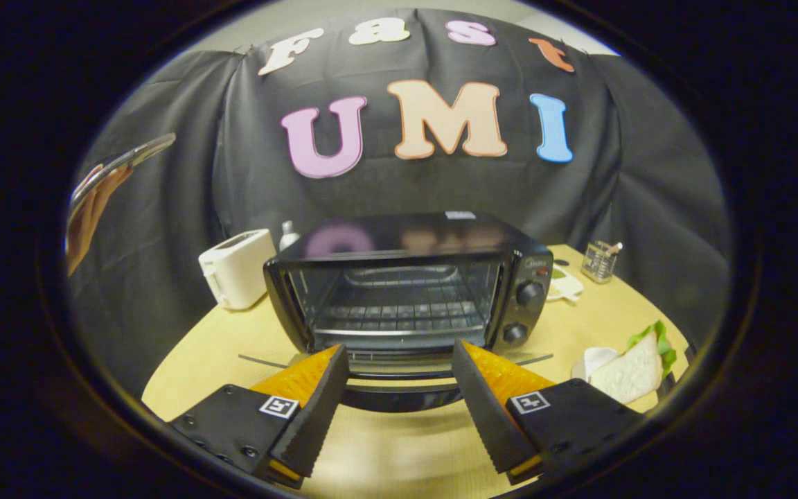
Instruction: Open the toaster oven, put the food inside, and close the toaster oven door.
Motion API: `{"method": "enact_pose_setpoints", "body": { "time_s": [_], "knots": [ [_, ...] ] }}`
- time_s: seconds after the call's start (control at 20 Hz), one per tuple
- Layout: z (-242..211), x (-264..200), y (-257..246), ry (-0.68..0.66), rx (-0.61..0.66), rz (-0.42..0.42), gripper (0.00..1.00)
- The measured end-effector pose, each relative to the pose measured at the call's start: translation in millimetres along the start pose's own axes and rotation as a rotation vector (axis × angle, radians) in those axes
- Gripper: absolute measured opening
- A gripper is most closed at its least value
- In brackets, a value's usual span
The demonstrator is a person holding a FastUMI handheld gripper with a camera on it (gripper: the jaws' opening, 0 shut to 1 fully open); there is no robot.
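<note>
The black toaster oven stands on the round wooden table just beyond my fingers. Its door is swung down flat toward me, with the handle edge lying between the fingertips, and the wire rack inside is bare. My gripper is open, with nothing held between the fingers. The food, a sandwich of white bread with green lettuce, rests on the table to the right of the right finger.
A white toaster sits left of the oven, with a small bottle behind it. To the oven's right lie a white dish and a clear glass holder. A hand holding a phone shows at far left.
</note>
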State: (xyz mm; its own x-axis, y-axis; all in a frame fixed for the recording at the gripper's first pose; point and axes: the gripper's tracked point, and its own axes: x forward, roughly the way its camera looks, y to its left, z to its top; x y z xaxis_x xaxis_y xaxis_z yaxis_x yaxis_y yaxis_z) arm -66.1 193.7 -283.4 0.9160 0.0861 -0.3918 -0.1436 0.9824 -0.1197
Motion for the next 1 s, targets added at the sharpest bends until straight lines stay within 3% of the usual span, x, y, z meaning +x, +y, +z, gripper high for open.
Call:
{"method": "enact_pose_setpoints", "body": {
  "time_s": [0.2,0.75,1.0],
  "knots": [
    [-16.7,0.6,-2.4,0.062,0.016,-0.007,0.95],
    [-112.7,23.7,-9.6,0.397,-0.013,-0.029,0.95],
    [-107.3,26.8,-8.9,0.375,-0.025,-0.006,0.95]
  ]
}}
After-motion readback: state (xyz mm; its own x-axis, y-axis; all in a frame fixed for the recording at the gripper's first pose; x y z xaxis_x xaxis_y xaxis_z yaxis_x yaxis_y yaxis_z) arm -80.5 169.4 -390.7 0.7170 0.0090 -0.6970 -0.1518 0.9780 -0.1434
